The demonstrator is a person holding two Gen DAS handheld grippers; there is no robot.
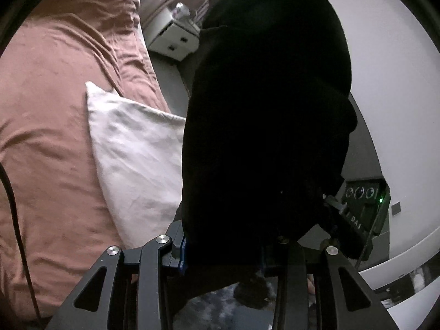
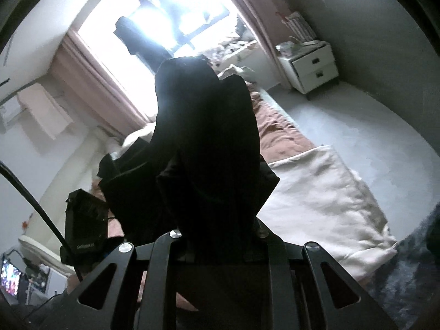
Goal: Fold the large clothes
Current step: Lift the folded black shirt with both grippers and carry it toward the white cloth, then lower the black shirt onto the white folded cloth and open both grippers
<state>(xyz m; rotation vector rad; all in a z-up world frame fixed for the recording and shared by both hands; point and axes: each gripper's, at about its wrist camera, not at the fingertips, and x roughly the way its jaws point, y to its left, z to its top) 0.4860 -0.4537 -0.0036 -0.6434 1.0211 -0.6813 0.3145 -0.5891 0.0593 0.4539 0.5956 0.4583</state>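
Filling the left half of the left wrist view, the bed point(image 1: 49, 137) with its rust-pink cover is the largest surface present and the likely laying-out place for the fold; in the right wrist view the same cover runs from centre toward the upper right. A pale pillow point(image 1: 137, 151) lies on the cover at centre left, close beside the hanging cloth, where in my judgement it may crowd the landing area.

The black garment point(image 1: 264, 115) is off the bed, held up in the air and blocking the centre of both views. It is bunched and draped, not spread, so I judge the fold is at an early stage, with the cloth being carried into position.

The left tongs point(image 1: 222, 255) stand partly closed with a thick wad of the garment filling the gap; the pads themselves are buried in cloth, but the fabric rises straight out of them, so I read this as a grip. The right tongs point(image 2: 220, 247) are nearly closed on a thinner edge of the same garment point(image 2: 209, 143). Two holds keep the cloth clear of the floor.

A white bedside cabinet point(image 2: 313, 68) stands at upper right, well apart from the work. A black cable point(image 1: 16, 220) crosses the cover at lower left.
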